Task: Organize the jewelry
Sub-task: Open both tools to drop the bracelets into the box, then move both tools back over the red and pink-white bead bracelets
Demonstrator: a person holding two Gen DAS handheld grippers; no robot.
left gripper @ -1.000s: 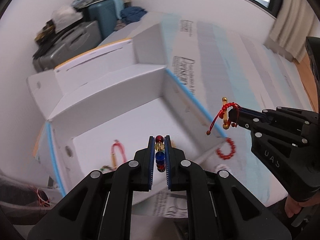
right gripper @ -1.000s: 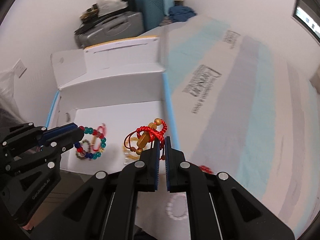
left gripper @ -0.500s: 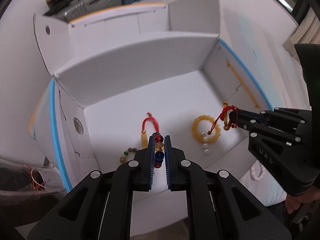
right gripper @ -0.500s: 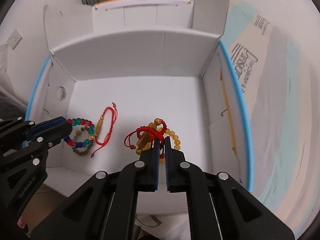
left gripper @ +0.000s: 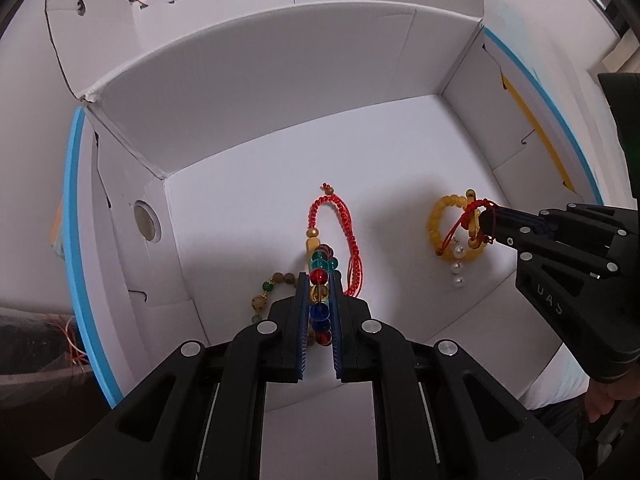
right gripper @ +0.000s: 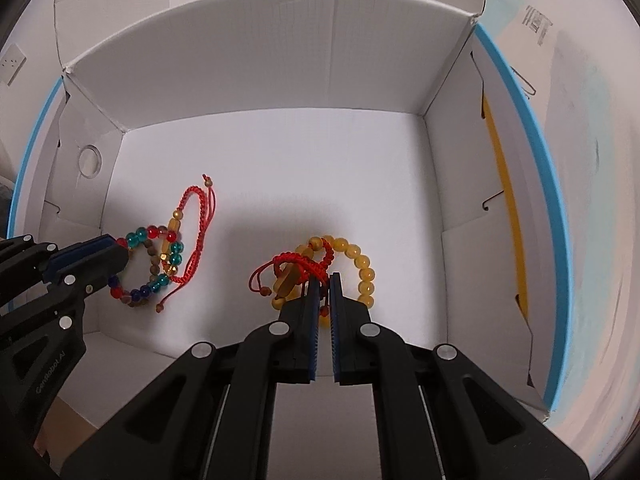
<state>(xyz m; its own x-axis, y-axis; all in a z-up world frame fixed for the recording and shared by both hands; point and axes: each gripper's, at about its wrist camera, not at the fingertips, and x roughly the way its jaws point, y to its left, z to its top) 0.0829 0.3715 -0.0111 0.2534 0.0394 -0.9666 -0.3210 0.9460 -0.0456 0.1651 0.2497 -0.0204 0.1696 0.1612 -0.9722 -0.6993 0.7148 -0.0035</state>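
Note:
My left gripper (left gripper: 319, 280) (right gripper: 120, 248) is shut on a multicoloured glass-bead bracelet (left gripper: 320, 276) (right gripper: 154, 260), held low inside the white cardboard box (left gripper: 248, 92) (right gripper: 256, 60). My right gripper (right gripper: 325, 280) (left gripper: 486, 220) is shut on a red cord bracelet with a gold charm (right gripper: 296, 268) (left gripper: 470, 220), hanging just above a yellow bead bracelet (right gripper: 362, 268) (left gripper: 436, 220) on the box floor. Another red cord bracelet (left gripper: 340, 232) (right gripper: 196, 220) and a brown-bead bracelet (left gripper: 266, 292) (right gripper: 152, 276) lie on the floor under the left gripper.
The box has tall white walls and raised flaps, with blue tape (left gripper: 74, 216) (right gripper: 548, 184) along its outer edges. A round hole (left gripper: 146, 226) pierces the left wall. A pearl strand (left gripper: 458, 274) lies by the yellow bracelet. A person's hand (left gripper: 600, 400) shows at the lower right.
Both grippers have come down from above the bed into the box, each still holding its bracelet. The box floor and the bracelets lying on it now fill both views.

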